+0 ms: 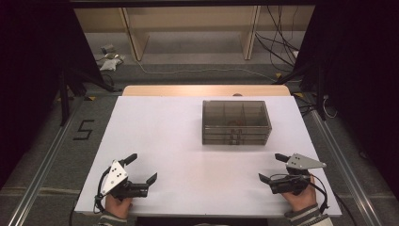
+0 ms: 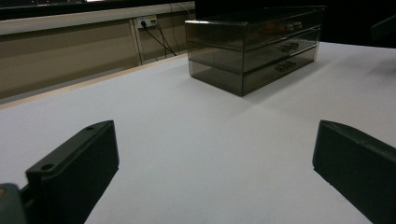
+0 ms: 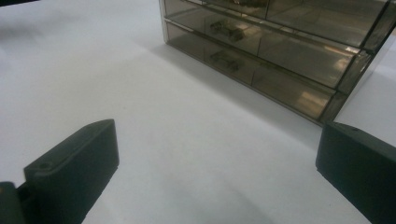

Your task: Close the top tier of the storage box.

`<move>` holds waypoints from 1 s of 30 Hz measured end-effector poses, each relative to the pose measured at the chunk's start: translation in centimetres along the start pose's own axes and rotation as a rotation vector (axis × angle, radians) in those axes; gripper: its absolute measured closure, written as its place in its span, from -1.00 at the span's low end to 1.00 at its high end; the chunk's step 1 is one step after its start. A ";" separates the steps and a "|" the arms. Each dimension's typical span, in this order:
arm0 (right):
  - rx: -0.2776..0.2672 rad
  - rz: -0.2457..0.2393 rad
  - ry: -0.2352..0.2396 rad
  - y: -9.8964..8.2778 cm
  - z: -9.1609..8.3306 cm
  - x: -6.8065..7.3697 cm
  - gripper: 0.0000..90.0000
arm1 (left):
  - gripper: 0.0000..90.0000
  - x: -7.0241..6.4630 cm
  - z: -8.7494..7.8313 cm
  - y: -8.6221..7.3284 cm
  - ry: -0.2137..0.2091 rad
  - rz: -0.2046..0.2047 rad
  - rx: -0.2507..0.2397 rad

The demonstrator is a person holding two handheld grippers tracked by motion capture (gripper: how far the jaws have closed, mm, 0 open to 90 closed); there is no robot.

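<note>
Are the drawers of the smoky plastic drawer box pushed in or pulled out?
Pushed in. All the fronts of the drawer box lie flush in one flat face, handles in line, and none juts over the white table.

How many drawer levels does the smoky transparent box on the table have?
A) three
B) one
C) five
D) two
A: the left gripper view shows three stacked drawers in the transparent box, each front with its own handle.
</note>
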State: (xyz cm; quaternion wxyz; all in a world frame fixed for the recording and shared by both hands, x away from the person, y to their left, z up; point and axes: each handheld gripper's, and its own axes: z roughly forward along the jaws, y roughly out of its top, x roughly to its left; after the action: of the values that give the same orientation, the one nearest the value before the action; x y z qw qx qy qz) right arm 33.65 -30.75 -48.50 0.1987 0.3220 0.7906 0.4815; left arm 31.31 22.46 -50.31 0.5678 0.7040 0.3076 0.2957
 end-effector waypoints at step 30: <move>-0.015 0.025 0.020 -0.9 0.3 0.0 -0.98 | -0.99 -0.2 0.1 0.0 -0.002 0.020 0.007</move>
State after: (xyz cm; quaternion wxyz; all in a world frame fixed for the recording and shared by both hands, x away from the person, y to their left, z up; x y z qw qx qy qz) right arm 33.52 -30.87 -49.45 0.1870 0.3253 0.7849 0.4931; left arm 31.27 22.23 -50.32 0.5627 0.7092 0.3010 0.2996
